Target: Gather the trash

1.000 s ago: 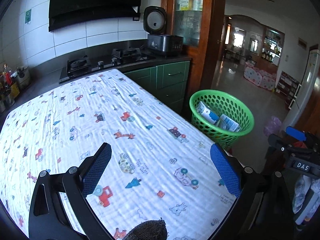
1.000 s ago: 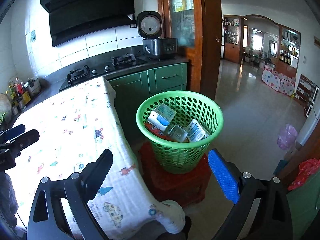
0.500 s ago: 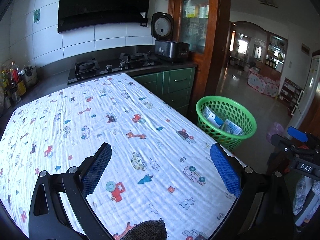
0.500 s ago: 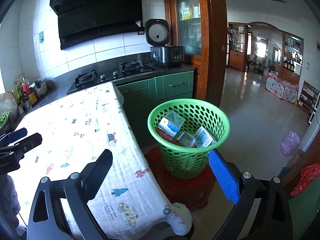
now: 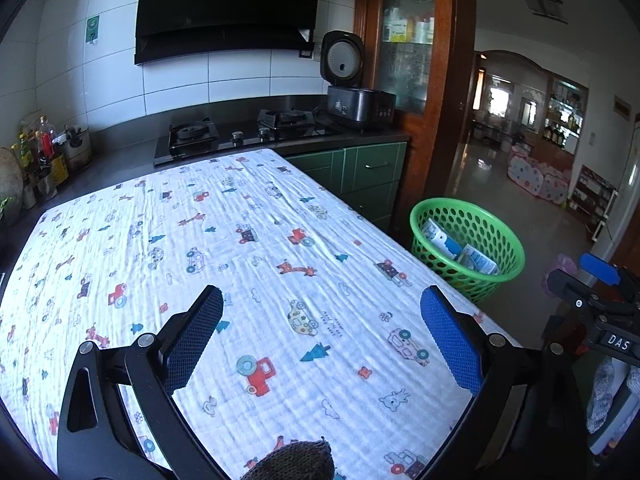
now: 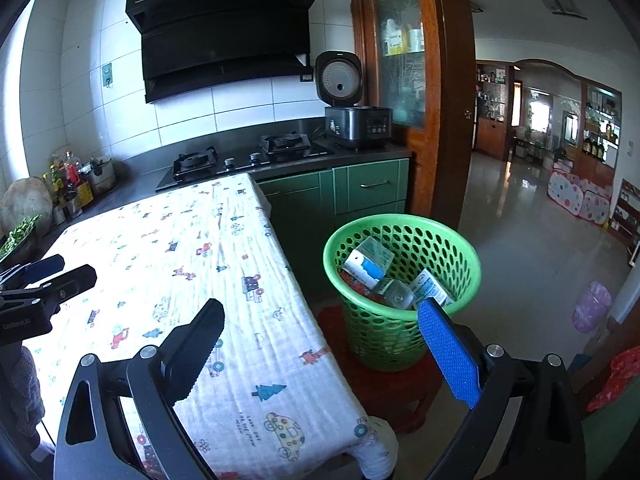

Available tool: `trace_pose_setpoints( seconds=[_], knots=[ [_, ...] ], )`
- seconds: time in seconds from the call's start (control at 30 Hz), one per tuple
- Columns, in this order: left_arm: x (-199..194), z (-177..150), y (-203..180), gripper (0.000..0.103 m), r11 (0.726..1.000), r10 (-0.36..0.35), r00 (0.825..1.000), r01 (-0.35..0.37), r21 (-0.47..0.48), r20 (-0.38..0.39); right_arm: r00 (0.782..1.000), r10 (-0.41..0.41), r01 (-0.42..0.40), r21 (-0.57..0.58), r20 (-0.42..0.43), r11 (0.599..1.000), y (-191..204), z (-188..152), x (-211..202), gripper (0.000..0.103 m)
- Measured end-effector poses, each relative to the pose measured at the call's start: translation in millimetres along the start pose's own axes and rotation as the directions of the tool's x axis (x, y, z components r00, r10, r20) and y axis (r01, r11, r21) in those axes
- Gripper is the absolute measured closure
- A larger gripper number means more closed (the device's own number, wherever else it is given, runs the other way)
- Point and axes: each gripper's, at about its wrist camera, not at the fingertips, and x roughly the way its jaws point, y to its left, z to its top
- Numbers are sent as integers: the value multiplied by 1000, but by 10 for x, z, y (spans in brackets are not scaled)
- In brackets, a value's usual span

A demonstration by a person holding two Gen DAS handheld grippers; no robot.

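Observation:
A green mesh basket (image 6: 404, 236) stands on a red stool (image 6: 384, 388) right of the table; it holds cartons (image 6: 370, 264) and a clear bottle (image 6: 396, 294). It also shows in the left wrist view (image 5: 468, 210). My left gripper (image 5: 322, 340) is open and empty above the patterned tablecloth (image 5: 240, 264). My right gripper (image 6: 320, 354) is open and empty, above the table's right edge, near the basket. Each gripper shows in the other's view: the right one (image 5: 600, 292), the left one (image 6: 44, 280).
The tablecloth (image 6: 192, 264) covers the whole table. Behind it are a dark counter with a gas hob (image 5: 240, 132), a rice cooker (image 5: 358, 98) and bottles (image 5: 44, 156) at the left. Green cabinets (image 6: 360, 192) and a wooden door frame (image 6: 444, 120) stand beyond the basket.
Both grippers have risen and drawn back from the table and basket, so the basket looks smaller and farther. Both stay open and empty.

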Motion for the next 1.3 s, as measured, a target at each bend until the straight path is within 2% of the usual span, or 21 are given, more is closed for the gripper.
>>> trace_pose_setpoints(
  seconds=[0.2, 0.7, 1.3],
  knots=[
    [-45, -17, 89, 5, 1000, 18, 1000, -18, -18, 2, 1000, 20, -20, -23, -2, 1000, 84, 5, 54, 9],
    [-101, -90, 404, 5, 991, 95, 995, -95, -95, -8, 992, 128, -129, -94, -18, 987, 422, 6, 189, 9],
    [-94, -97, 352, 5, 991, 107, 994, -107, -75, -6, 991, 133, -135, -88, -23, 987, 458, -14, 212, 8]
  ],
)
